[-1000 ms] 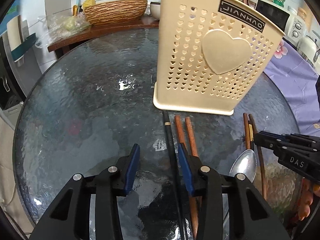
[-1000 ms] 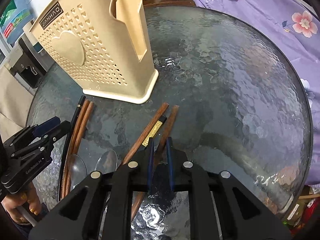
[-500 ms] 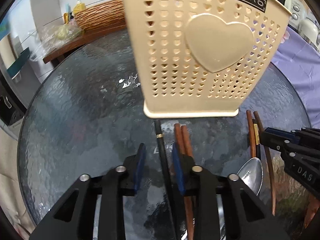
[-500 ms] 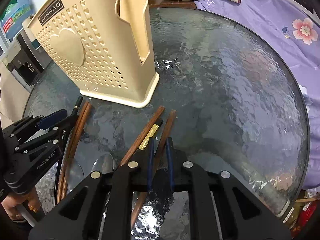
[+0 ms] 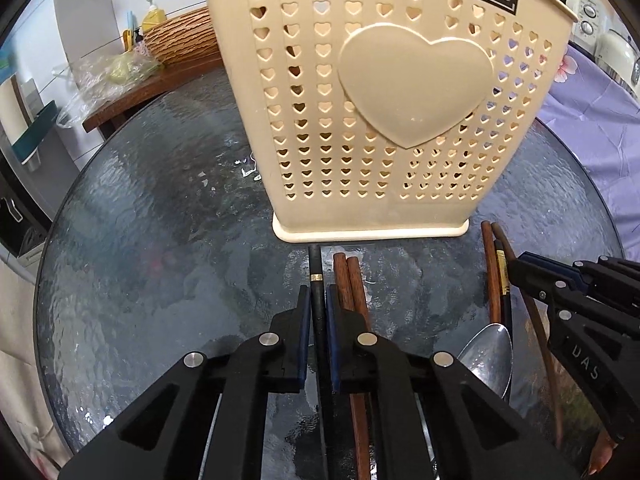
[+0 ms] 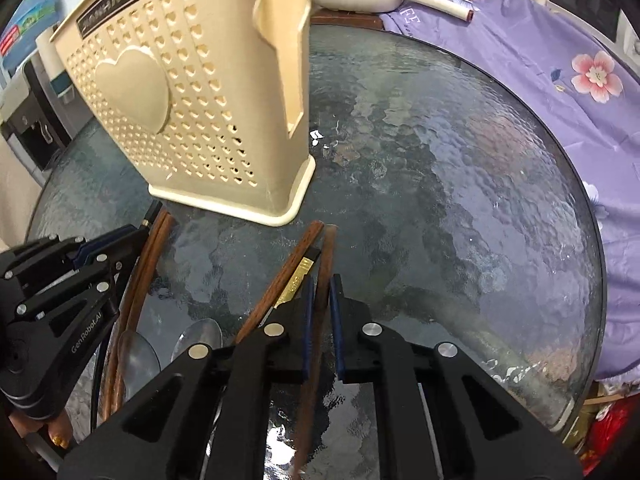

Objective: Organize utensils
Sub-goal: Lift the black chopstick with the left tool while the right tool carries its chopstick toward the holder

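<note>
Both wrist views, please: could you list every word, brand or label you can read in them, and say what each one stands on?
"JIANHAO": black label on the cream utensil holder, appearing upside down.
"DAS": white letters on the right gripper, left wrist view.
"GenRobot.AI": white letters on the left gripper, right wrist view.
Gold band on the black chopstick: marks too small to read.
Poster at top left: too blurred to read.

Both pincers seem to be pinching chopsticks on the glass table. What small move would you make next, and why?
Probably lift both straight up. The left gripper is shut on the black chopstick, the right gripper on a brown chopstick, and both sticks lie beside the cream holder, not in it.
</note>
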`<state>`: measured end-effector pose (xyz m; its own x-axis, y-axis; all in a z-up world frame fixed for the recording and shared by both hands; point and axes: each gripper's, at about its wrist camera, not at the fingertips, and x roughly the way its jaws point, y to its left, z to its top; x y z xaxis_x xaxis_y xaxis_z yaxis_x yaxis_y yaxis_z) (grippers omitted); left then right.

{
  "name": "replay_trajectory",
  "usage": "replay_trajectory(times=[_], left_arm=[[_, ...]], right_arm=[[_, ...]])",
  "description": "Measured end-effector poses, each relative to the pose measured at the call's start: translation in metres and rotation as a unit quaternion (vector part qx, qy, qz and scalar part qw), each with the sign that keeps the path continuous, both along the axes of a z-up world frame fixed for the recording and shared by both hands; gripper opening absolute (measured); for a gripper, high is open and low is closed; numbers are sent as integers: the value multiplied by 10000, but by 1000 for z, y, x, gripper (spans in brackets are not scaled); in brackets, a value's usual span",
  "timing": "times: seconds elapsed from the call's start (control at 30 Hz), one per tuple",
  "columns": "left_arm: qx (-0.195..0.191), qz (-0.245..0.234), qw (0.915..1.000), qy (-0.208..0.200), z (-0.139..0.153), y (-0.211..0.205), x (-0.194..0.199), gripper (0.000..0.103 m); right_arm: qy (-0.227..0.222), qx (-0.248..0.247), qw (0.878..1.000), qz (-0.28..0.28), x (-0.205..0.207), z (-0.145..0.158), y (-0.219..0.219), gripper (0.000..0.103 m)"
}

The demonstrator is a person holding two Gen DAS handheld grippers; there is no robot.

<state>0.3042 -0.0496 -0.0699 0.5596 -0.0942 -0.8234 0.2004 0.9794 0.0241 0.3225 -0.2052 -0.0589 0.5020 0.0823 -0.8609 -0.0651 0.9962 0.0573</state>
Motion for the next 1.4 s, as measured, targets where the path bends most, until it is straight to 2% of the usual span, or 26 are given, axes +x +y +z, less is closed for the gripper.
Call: replay_trajectory(times=[0.27, 0.4, 0.5, 0.63, 0.77, 1.03, 1.2, 1.4], left_arm=[[-301, 146, 9994, 70, 1, 12, -1, 7], [-458, 199, 9988, 12, 8, 23, -7, 7], [-632, 232, 9977, -59, 17, 31, -12, 7], [-1067, 265, 9939, -86, 33, 46, -19, 7], [-1285, 323, 9906, -329, 54, 57, -30, 7], [-1512, 217, 9840, -913, 100, 67, -67, 7], [-1556, 164, 9818, -1075, 111, 72, -82, 7], [-1615, 135, 9783, -1293, 127, 78, -97, 7]], right_arm=[[-42, 969, 9951, -203, 2, -3, -31, 8], [-228, 1128, 9932, -173, -2, 4, -41, 8], [-406, 1280, 9909, -79, -7, 13, -46, 8], [-700, 1604, 9845, 131, -19, 30, -55, 8], [-928, 1919, 9765, 326, -26, 48, -62, 8], [-1564, 2097, 9615, 844, -67, 94, -64, 8], [-1870, 2098, 9534, 1098, -92, 117, -66, 8], [-2068, 2022, 9492, 1237, -110, 135, -64, 8]])
